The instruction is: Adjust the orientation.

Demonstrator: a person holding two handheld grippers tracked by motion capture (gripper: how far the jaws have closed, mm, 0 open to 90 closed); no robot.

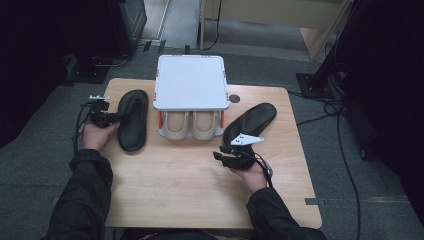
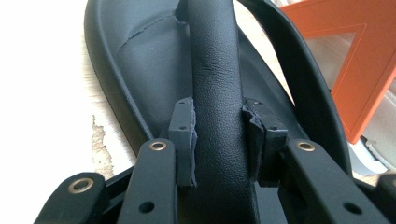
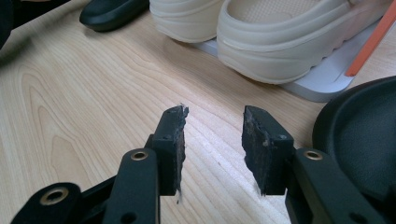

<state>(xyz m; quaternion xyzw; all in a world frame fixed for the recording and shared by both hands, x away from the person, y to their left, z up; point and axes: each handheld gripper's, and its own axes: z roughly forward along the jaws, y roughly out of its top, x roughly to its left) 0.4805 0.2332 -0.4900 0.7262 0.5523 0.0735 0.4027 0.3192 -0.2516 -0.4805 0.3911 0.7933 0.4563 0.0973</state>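
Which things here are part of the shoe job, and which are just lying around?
Part of the job:
- left black sandal, its strap between the pads of the left gripper
- right black sandal, beside the open right gripper
- white shoe rack with the cream clogs

Just lying about:
- cables on the floor
- black stand base

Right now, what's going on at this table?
A person holds a gripper in each hand. The left gripper is clamped on the strap of the black sandal at the table's left. The right gripper is open over bare wood beside the other black sandal. A cream pair sits on the shoe rack.
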